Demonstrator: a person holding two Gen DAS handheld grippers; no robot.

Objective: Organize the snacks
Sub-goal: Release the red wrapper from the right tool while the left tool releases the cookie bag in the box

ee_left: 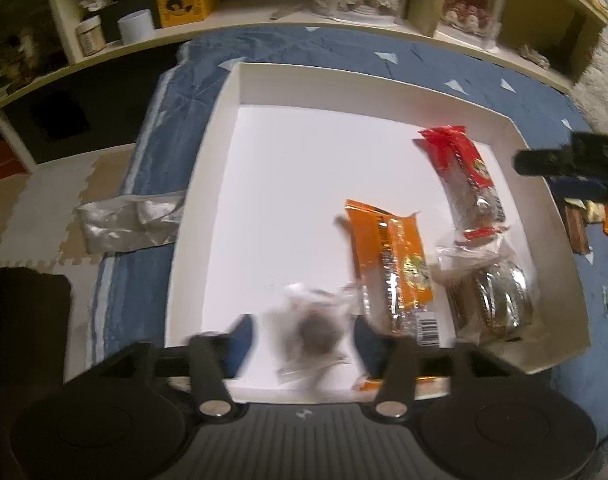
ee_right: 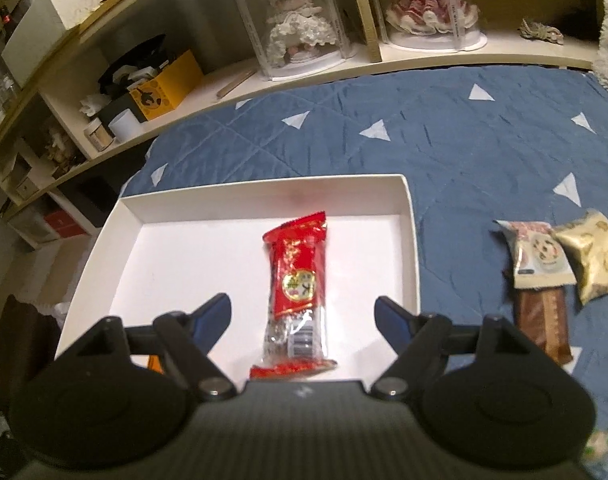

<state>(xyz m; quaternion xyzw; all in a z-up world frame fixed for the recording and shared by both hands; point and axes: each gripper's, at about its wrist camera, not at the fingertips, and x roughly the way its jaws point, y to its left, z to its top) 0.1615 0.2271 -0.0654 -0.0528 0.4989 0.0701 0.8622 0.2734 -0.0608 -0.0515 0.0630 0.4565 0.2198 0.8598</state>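
Observation:
A white shallow box lies on a blue quilt. Inside it are a red packet, an orange packet and a clear-wrapped silver snack. My left gripper hangs over the box's near edge, open. A blurred clear-wrapped round brown snack sits between its fingers with a gap on each side. In the right wrist view my right gripper is open above the box, astride the red packet, which lies flat on the box floor. One of its fingers shows at the right in the left wrist view.
Loose snacks lie on the quilt right of the box: a cookie packet, a cream packet and a brown bar. A crumpled silver bag lies left of the box. A low shelf with cased dolls runs behind.

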